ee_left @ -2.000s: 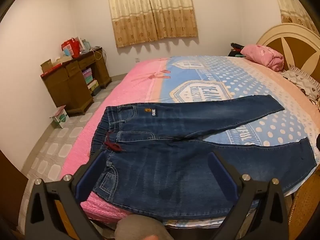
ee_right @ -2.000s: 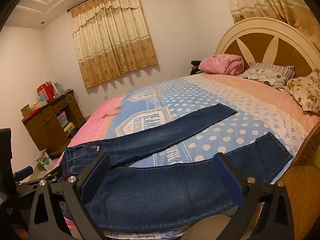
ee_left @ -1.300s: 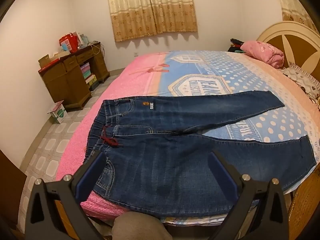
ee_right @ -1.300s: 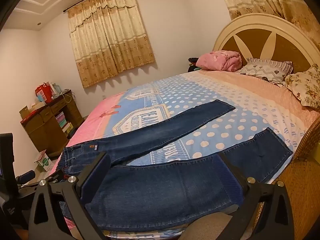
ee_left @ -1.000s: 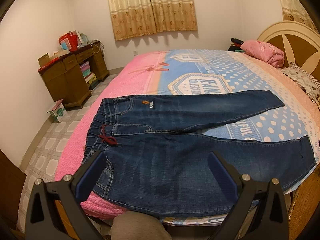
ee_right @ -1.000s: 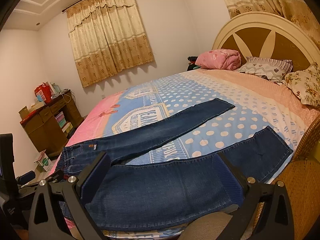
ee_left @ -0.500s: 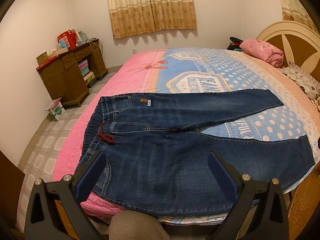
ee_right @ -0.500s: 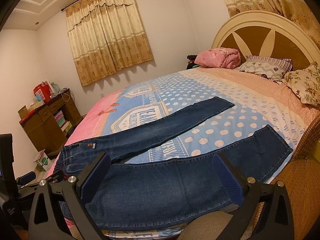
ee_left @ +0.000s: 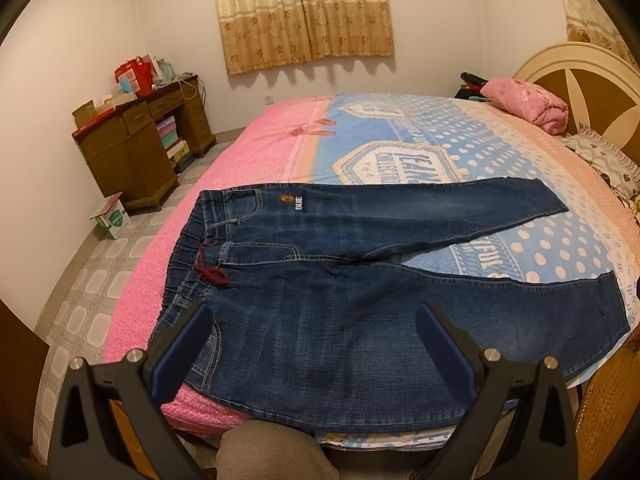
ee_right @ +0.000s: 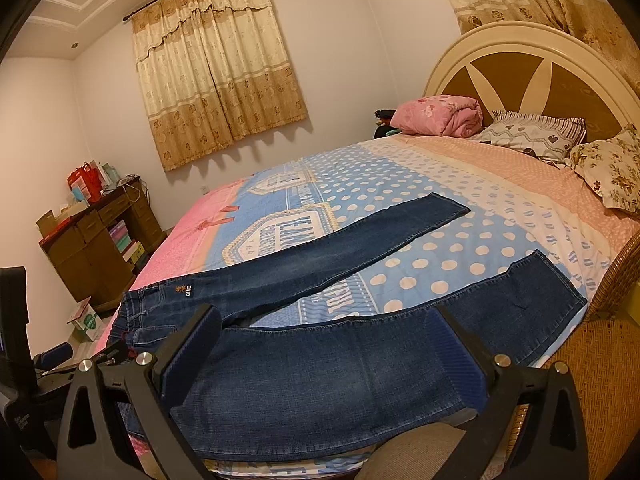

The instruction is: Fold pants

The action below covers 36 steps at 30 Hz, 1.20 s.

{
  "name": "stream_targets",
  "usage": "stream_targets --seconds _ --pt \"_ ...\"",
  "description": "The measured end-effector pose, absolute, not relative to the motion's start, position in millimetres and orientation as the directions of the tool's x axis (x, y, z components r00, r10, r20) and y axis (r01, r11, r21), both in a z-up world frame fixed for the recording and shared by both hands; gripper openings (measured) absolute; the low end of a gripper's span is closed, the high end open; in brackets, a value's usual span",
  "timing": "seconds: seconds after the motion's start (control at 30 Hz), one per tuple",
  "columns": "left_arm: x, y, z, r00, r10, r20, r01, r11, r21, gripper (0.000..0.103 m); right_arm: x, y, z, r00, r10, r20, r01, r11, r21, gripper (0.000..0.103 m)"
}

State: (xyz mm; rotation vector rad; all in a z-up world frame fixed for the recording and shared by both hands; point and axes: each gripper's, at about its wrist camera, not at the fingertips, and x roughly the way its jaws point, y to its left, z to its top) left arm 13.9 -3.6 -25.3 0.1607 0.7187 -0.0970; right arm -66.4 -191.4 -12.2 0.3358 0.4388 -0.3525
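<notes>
Two wrist views of a bedroom scene, task at its start. The jeans (ee_left: 360,300) lay flat and front-up on the bed (ee_left: 260,168), waistband toward the pink foot end, legs spread in a V toward the headboard (ee_right: 520,68). The near leg ran along the bed's near edge; the far leg angled away across the dotted blue cover, w/ bare sheet showing between them. A red drawstring (ee_left: 210,274) sat at the waistband.

The left gripper (ee_left: 312,344) hung above the hip/thigh area, jaws wide apart, nothing between them — no contact w/ the fabric visible. The right gripper (ee_right: 320,352) hung over the near leg approx. mid-length, likewise spread wide and empty.

Progress: no fold was yet made. The garment appeared smoothed and laid out, i.e. prep likely done. Judged remaining: bring one leg over onto the other, then fold the doubled legs up toward the waist — all of the folding proper. A pink bundle (ee_right: 440,116) and pillows (ee_right: 532,136) lay at the head end, well apart from the jeans.
</notes>
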Motion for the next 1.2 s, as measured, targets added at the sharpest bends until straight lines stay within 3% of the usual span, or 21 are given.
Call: stream_targets --seconds 0.4,0.67,0.8,1.1,1.2 --pt "63.5 3.7 -44.1 0.713 -0.016 -0.701 0.123 0.987 0.103 0.103 -45.3 -203.5 -30.3 0.815 -0.252 -0.521 0.418 0.879 0.23 0.102" --pt "179.4 14.0 -41.5 0.662 -0.111 -0.742 0.2 0.979 0.031 0.103 -17.8 -220.3 -54.4 0.785 -0.233 -0.574 0.424 0.877 0.225 0.102" --pt "243.4 22.4 -42.5 0.635 -0.197 -0.747 0.294 0.956 -0.003 0.086 -0.7 -228.0 -69.0 0.768 -0.217 -0.602 0.423 0.878 0.224 0.102" --pt "354.7 20.1 -79.7 0.571 -0.122 -0.812 0.431 0.886 0.17 0.085 53.1 -233.6 -95.0 0.744 -0.175 -0.645 0.393 0.895 0.21 0.102" --pt "381.0 28.2 -93.7 0.539 -0.138 -0.831 0.468 0.869 0.159 0.085 73.7 -227.3 -97.7 0.749 -0.151 -0.645 0.35 0.917 0.192 0.102"
